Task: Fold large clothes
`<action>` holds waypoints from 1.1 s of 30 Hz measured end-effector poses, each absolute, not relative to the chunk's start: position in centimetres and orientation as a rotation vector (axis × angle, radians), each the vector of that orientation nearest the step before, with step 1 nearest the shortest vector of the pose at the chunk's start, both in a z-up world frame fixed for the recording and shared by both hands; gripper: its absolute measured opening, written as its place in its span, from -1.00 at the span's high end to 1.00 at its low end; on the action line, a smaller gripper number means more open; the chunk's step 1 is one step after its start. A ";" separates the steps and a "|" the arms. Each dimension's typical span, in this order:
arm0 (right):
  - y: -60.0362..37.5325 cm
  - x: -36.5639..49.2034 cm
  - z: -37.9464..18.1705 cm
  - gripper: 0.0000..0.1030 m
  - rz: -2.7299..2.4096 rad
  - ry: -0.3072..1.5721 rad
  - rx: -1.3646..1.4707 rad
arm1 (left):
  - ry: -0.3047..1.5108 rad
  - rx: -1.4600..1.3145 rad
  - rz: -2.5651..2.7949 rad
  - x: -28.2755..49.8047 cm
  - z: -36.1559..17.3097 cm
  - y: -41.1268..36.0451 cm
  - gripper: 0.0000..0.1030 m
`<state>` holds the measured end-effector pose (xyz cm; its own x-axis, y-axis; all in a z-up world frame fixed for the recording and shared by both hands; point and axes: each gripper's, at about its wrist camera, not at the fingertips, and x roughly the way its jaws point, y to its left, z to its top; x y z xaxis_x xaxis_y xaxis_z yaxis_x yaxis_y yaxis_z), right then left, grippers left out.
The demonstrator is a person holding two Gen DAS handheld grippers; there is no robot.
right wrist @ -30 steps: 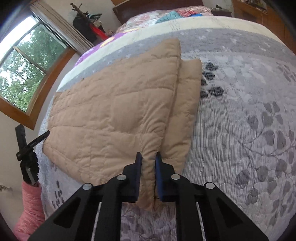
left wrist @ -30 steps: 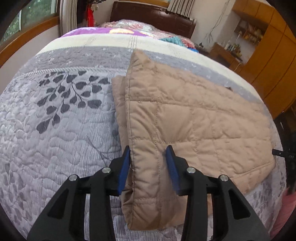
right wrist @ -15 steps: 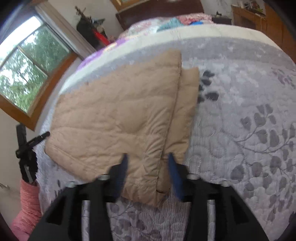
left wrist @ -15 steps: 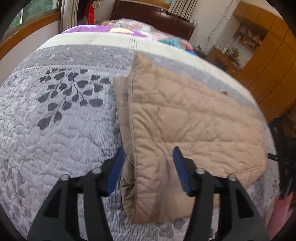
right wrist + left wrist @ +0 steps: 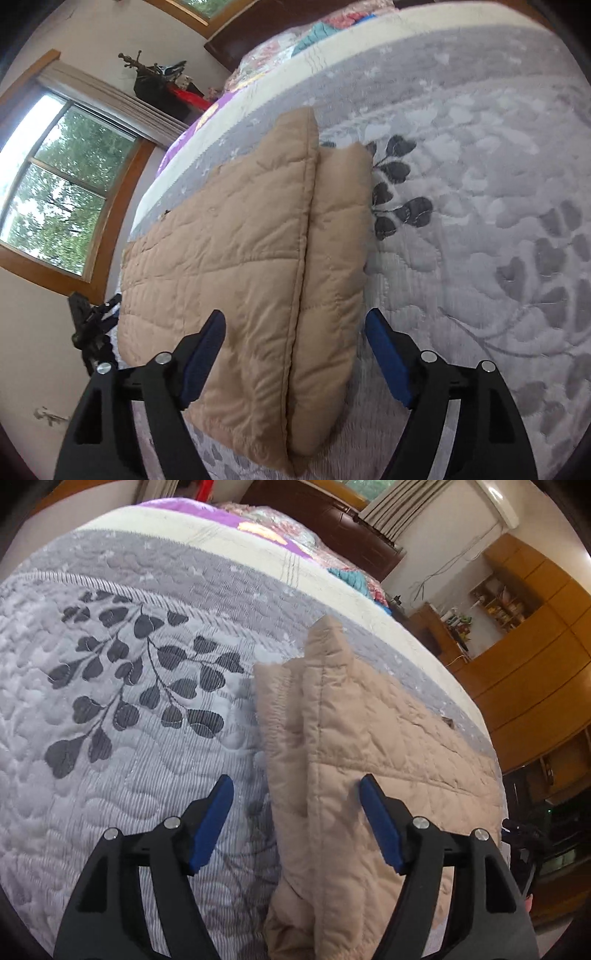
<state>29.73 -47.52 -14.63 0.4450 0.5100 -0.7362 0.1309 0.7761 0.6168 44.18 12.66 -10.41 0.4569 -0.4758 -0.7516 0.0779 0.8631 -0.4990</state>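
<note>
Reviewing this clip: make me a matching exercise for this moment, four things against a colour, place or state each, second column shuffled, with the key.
Things:
1. quilted jacket
2. bedspread
3. left gripper
4. wardrobe

Descriptions:
A. grey, with a dark leaf print
B. orange-brown wood, by the wall past the bed
C. tan, folded, lying flat on the bed
D. jaws wide apart, pads off the fabric

Pairs: 1-C, 2-A, 3-D, 4-B

The right gripper stands the same way; both have just been opening, with the jacket's edge lying loose between the jaws.
</note>
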 end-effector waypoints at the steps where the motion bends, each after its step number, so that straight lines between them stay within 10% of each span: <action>1: -47.4 29.9 -15.0 -0.52 0.259 1.111 0.676 | 1.051 -0.434 -0.353 44.4 -10.7 12.6 -0.38; 12: -45.5 31.3 -16.0 -0.52 0.286 1.127 0.667 | 1.082 -0.425 -0.437 47.0 -12.5 8.7 -0.52; 21: -42.8 31.7 -14.3 0.56 0.328 1.100 0.621 | 1.078 -0.491 -0.448 45.6 -12.1 6.2 0.65; 33: -40.2 24.5 -5.1 0.69 0.398 0.954 0.510 | 0.898 -0.387 -0.494 38.1 -2.5 3.7 0.78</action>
<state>24.49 -40.23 -5.08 0.5225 0.5329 -0.6656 -0.0979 0.8129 0.5741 38.14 3.73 -2.55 0.5249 -0.5584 -0.6424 0.2441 0.8218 -0.5149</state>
